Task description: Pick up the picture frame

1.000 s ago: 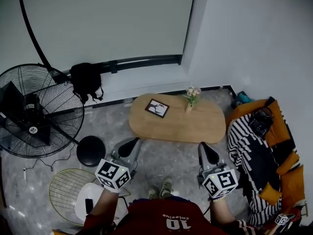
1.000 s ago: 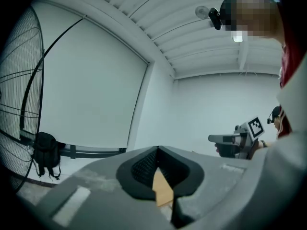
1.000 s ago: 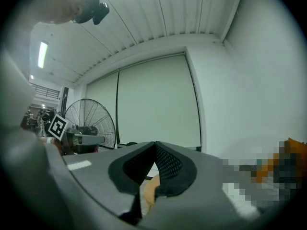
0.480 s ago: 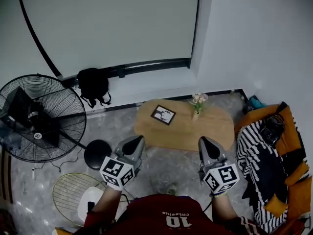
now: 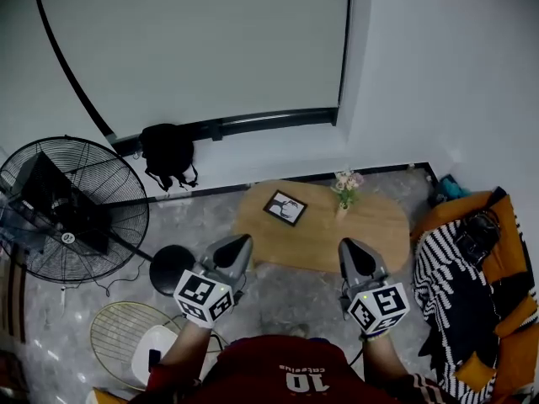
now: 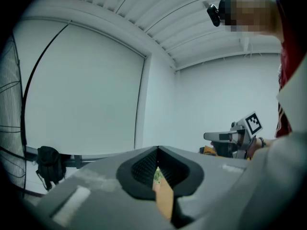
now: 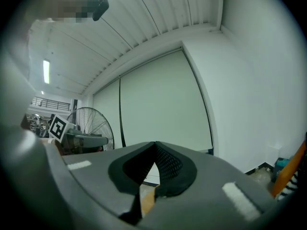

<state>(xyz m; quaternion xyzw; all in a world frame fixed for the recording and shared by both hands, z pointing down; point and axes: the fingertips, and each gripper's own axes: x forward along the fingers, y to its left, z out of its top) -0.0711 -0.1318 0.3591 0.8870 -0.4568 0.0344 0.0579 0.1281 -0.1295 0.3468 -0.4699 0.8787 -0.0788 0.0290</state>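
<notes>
Head view shows the picture frame point(image 5: 285, 208) lying flat on the far left part of the oval wooden table point(image 5: 379, 230), left of a small flower vase point(image 5: 344, 196). The left gripper point(image 5: 239, 246) and right gripper point(image 5: 348, 248) hover by the table's near edge, apart from the picture frame. Each has its jaws clenched together on nothing.

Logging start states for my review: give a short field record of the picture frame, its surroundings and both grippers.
picture frame: lying flat on the oval wooden table, left part
vase of flowers: upright, right of the frame, apart
left gripper: shut, empty, clear of the frame
right gripper: shut, empty, clear of the frame
task: frame not yet touched
</notes>
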